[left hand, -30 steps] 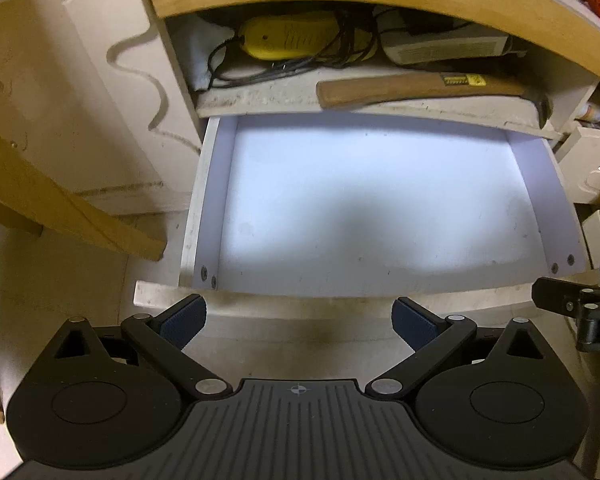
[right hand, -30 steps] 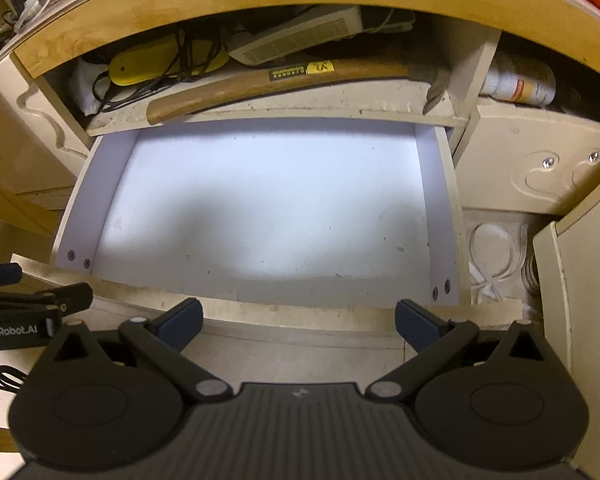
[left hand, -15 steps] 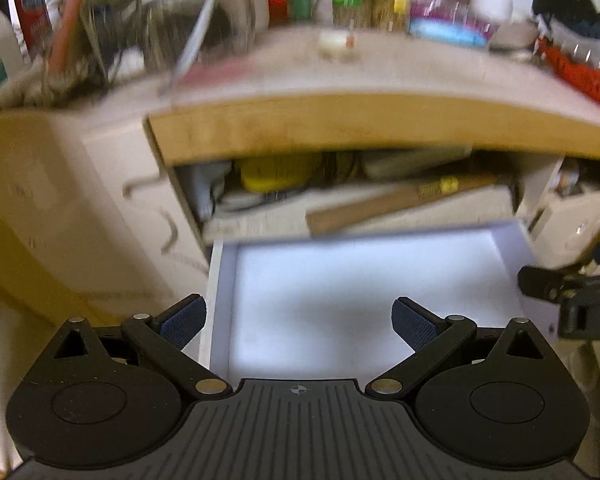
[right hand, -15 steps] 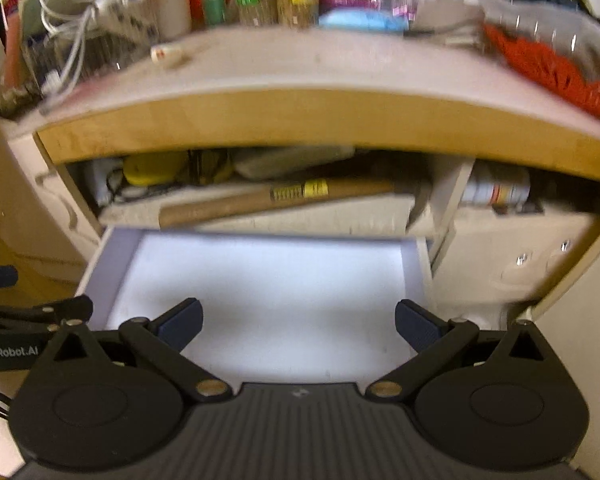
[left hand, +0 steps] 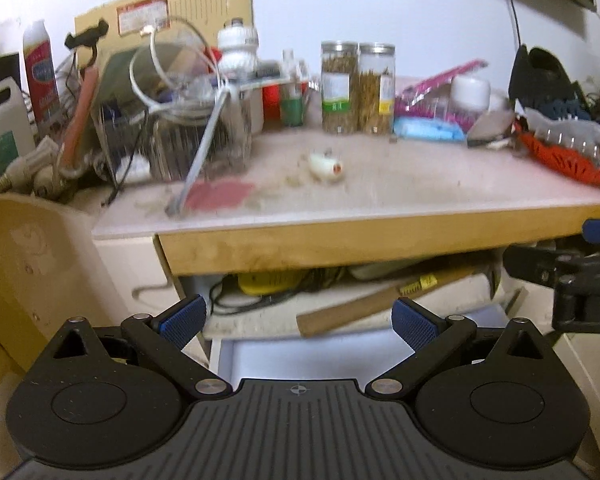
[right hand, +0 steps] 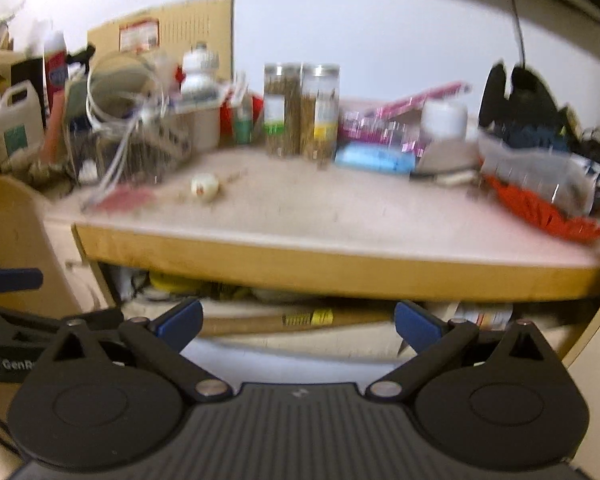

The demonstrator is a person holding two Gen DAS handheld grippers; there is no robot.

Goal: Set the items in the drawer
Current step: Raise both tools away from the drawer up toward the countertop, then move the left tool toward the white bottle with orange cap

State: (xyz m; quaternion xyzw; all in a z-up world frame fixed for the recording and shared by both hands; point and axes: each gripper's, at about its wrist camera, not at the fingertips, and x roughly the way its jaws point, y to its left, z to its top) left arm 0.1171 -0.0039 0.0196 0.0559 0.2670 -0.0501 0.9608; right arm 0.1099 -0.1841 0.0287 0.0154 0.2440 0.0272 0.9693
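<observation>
The white open drawer (left hand: 300,360) shows only as a strip just above my left gripper's body; in the right wrist view the drawer (right hand: 300,364) is likewise a thin strip. My left gripper (left hand: 298,322) is open and holds nothing. My right gripper (right hand: 298,322) is open and holds nothing too. Both face a cluttered desktop (left hand: 420,184). On it lie a small white roll with a red centre (left hand: 326,166), two tall jars (left hand: 356,88), a blue packet (left hand: 426,130) and a white tub (left hand: 470,92). The right gripper's side (left hand: 572,280) shows at the right edge.
A hammer with a wooden handle (left hand: 380,300) and a yellow device (left hand: 272,280) lie on the shelf under the desktop. A wire basket with cables (left hand: 180,128), a white jug (left hand: 0,120), a spray can (left hand: 40,76) and an orange-red mesh mat (left hand: 560,156) crowd the desk.
Both grippers have tilted and risen from looking down into the empty drawer to facing the desktop; the drawer has slid to the bottom of both views. Both stay open.
</observation>
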